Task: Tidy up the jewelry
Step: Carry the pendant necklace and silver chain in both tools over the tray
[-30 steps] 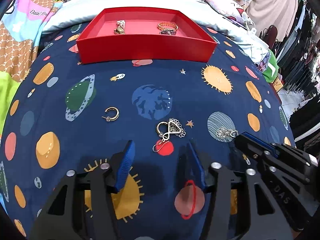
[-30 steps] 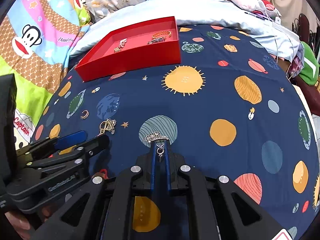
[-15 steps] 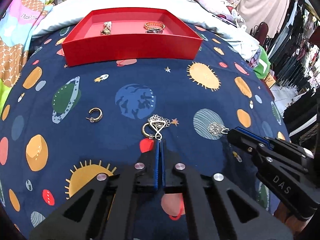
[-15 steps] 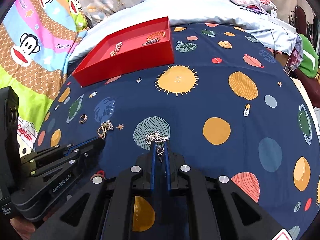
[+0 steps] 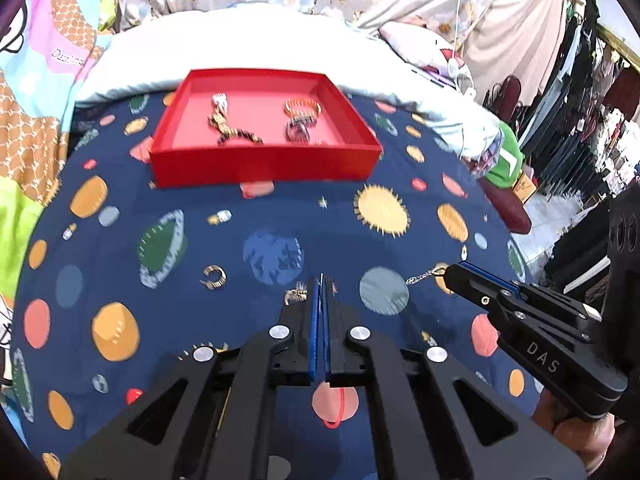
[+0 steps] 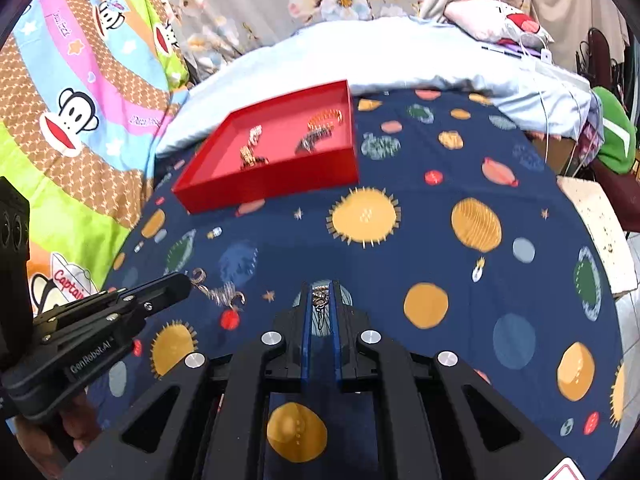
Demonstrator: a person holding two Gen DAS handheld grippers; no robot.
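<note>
- Left wrist view: my left gripper is clamped on a gold pendant.
- My right gripper pinches a silver pendant.
- Red tray lies beyond.

Gold hoop earring on bedspread.

Left gripper, right gripper: black frames, blue finger pads, silver screws; white "DAS", "GenRobot.AI" lettering.
</note>
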